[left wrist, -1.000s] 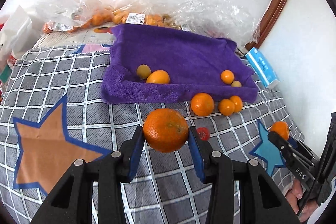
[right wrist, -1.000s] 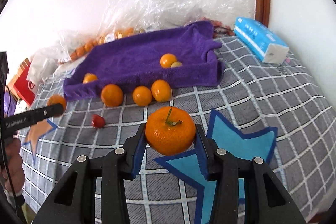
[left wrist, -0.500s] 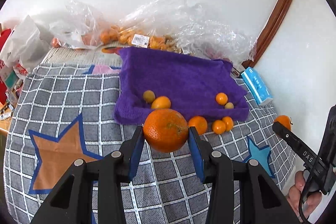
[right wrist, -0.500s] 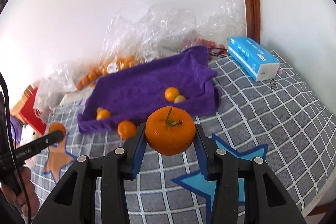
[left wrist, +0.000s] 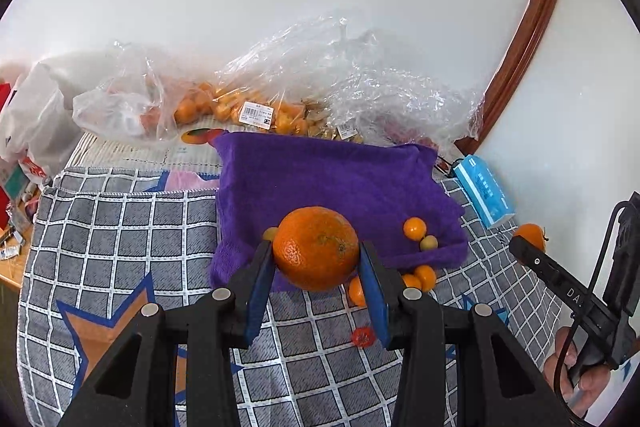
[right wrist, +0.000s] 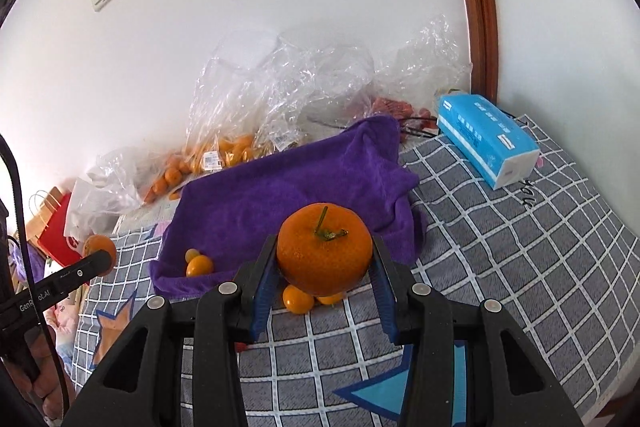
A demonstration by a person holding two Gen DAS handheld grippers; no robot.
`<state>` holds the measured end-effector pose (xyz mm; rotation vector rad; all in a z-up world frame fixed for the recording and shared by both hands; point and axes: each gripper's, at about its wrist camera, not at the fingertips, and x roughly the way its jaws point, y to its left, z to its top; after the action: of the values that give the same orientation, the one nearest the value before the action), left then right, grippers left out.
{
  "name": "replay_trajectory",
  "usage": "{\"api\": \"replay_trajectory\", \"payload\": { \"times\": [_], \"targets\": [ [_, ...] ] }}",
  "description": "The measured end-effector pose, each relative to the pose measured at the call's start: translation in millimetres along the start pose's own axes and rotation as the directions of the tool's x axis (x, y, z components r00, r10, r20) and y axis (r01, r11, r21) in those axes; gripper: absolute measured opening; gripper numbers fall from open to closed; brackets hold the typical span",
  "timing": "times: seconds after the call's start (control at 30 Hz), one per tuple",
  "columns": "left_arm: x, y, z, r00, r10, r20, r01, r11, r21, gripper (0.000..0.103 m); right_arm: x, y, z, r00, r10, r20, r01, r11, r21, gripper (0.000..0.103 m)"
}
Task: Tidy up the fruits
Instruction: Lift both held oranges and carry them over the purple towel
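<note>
Held an orange [left wrist: 316, 247] tight between the blue pads of the left tool [left wrist: 316, 259], up in the air above the near edge of the purple towel [left wrist: 340, 179]. Held a second orange with a green stem [right wrist: 323, 249] tight in the right tool [right wrist: 323, 263], also up in the air over the towel's near edge. Lay spread on a grey checked cloth with stars [left wrist: 120, 227], that towel, with its sides turned up. Sat on the towel: a small orange fruit [left wrist: 414, 228] with a little yellow-green one [left wrist: 428, 242] touching it. Sat just off the towel's near edge on the checked cloth: a few more small orange fruits [left wrist: 425, 275]. Lay on the cloth nearer the camera: a tiny red fruit [left wrist: 363, 337]. Piled against the white wall behind the towel: clear plastic bags of fruit [left wrist: 248, 107]. Rested near the towel's far right corner: a blue tissue pack [right wrist: 486, 143].
</note>
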<state>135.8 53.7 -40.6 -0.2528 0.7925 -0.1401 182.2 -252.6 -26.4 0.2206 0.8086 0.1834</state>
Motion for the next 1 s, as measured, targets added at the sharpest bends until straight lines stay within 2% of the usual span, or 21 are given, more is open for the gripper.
{"api": "replay_trajectory", "payload": {
  "times": [1.0],
  "targets": [
    [34, 6, 27, 0.999, -0.033, -0.023, 0.033, 0.999, -0.028, 0.04, 40, 14, 30, 1.0, -0.023, -0.003, 0.023, 0.999, -0.031, 0.043]
  ]
}}
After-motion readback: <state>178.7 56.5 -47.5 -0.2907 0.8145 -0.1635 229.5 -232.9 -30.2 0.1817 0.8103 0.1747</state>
